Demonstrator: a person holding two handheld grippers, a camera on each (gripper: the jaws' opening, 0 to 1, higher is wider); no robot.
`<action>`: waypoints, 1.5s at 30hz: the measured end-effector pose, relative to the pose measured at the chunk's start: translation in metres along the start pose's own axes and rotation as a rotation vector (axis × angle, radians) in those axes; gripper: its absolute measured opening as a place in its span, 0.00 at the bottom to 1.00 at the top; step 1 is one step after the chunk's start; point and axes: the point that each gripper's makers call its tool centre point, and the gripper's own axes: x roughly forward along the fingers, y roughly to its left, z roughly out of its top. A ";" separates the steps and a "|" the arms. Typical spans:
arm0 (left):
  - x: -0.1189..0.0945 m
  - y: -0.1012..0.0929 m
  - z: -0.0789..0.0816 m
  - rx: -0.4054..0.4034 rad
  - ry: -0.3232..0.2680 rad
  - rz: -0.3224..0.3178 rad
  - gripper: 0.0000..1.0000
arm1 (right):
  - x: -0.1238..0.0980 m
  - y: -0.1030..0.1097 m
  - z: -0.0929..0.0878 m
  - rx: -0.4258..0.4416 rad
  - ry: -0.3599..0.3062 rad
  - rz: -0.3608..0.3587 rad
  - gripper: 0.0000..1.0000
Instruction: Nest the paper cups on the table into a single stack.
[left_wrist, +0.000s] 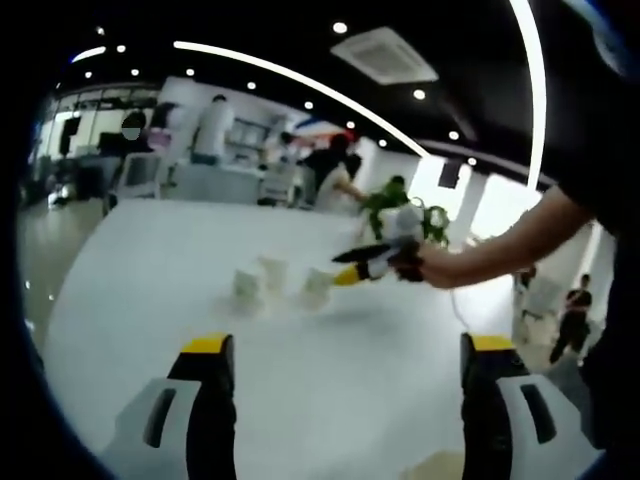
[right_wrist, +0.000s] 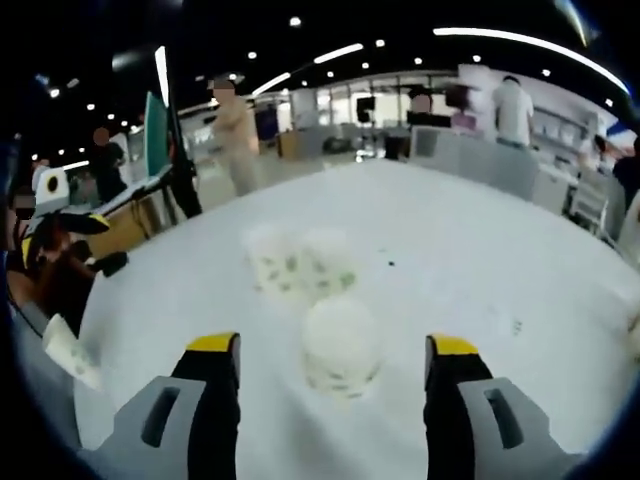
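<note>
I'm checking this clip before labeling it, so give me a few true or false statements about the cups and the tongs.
1. Three cups stand on the table. True.
2. The right tongs are clamped on a cup. False: they are open, with the nearest cup between the jaws, not gripped.
3. The left tongs are open and hold nothing. True.
4. The cups are already one stack. False: they stand apart.
5. The table is black. False: it is white.
</note>
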 end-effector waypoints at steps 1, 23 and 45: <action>0.000 -0.001 0.000 -0.003 -0.001 -0.002 0.93 | 0.002 0.001 0.000 -0.009 0.009 0.000 0.70; -0.013 0.003 -0.006 0.002 0.022 0.011 0.91 | 0.018 0.011 0.000 -0.122 0.060 0.055 0.35; -0.017 0.001 0.015 0.020 -0.009 0.012 0.92 | -0.005 0.006 0.004 -0.077 0.048 0.049 0.35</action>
